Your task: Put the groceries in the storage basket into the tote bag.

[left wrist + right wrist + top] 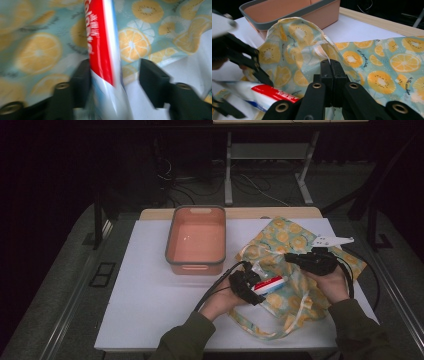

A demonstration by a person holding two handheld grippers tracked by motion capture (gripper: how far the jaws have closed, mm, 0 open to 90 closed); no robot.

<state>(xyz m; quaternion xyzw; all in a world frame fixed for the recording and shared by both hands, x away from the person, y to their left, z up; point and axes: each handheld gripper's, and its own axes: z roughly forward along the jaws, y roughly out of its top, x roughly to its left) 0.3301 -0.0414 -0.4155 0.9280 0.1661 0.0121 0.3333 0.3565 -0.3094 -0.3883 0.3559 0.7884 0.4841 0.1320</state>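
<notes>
A red, white and blue toothpaste tube [269, 284] lies across the near edge of a pale blue bag [290, 237] printed with orange slices. My left gripper [252, 287] is around the tube's end. In the left gripper view the tube [102, 50] rests against one jaw, with a gap to the other, so the gripper [115, 72] is open. My right gripper [292, 259] is shut on the bag's mouth edge. In the right gripper view it [330, 66] pinches a fold of fabric and white ribbon, lifting the bag [387, 65], with the tube [274, 93] at lower left.
A pink bin [170, 237] with a grey rim stands behind the left gripper on the white table [145, 290], close to the bag's raised mouth [294, 32]. The bag's strap trails toward the table's front edge. Black cables run from both grippers.
</notes>
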